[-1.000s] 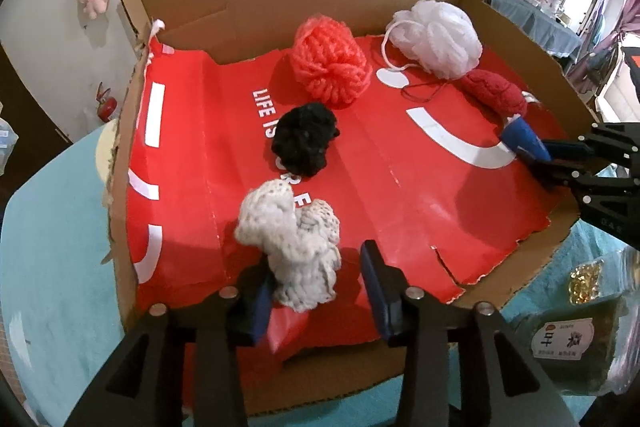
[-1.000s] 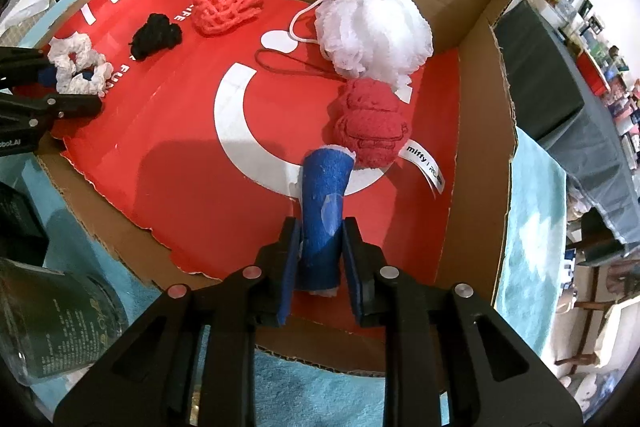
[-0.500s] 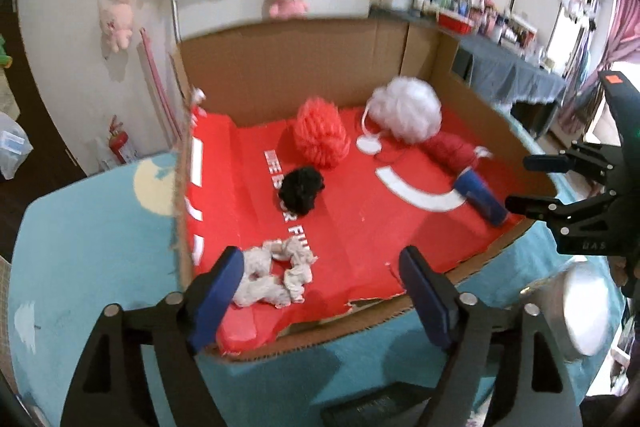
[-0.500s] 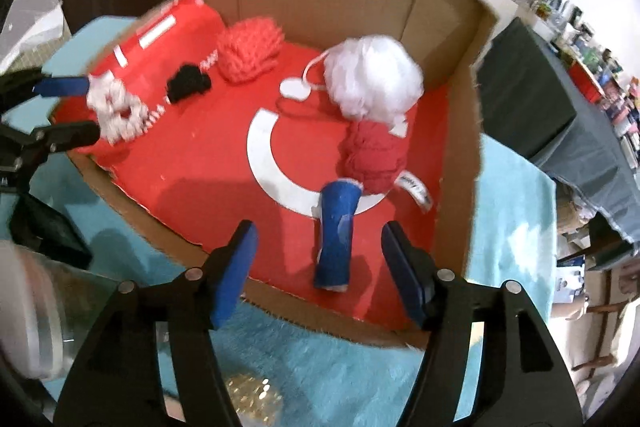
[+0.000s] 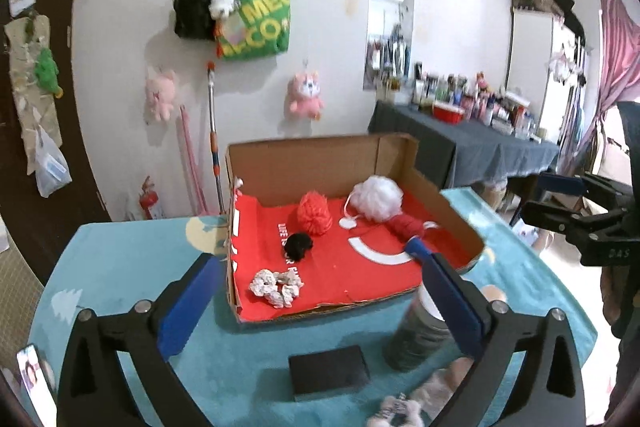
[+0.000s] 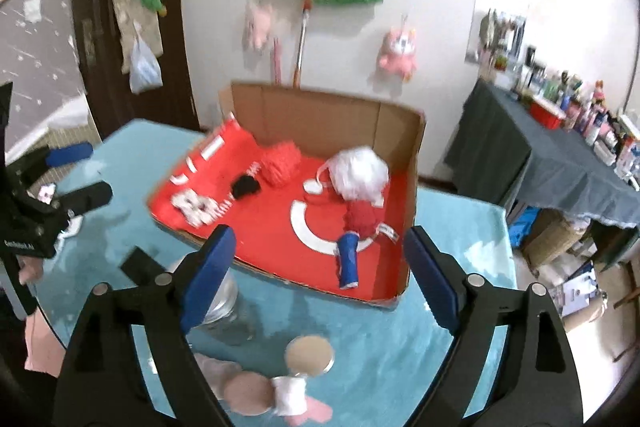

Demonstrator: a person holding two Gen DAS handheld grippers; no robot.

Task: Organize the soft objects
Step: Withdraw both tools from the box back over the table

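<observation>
On the teal-covered table (image 5: 120,259), nearest the cameras and in front of the shallow cardboard box with a red printed liner (image 5: 440,203), lie things not yet sorted: a flat black rectangular block (image 5: 329,371), a dark glass jar (image 5: 416,335) and a pale pink-and-white plush lump (image 6: 256,391). The left gripper (image 5: 316,303) and the right gripper (image 6: 318,273) both hang short of the box's near edge, their blue-padded jaws opening wide with nothing between them.

Inside the box, the soft things sit spaced apart in a loose ring, seemingly so each can be gripped alone. At the near left corner lies a cream crocheted scrunchie (image 5: 276,287); near the front right, a blue fabric roll (image 6: 348,261). Further in come a small black pompom (image 5: 298,245) and a dark red knitted bundle (image 5: 406,227). Against the back wall rest a coral-red mesh puff (image 5: 314,213) and a white mesh bath pouf (image 5: 378,197).
</observation>
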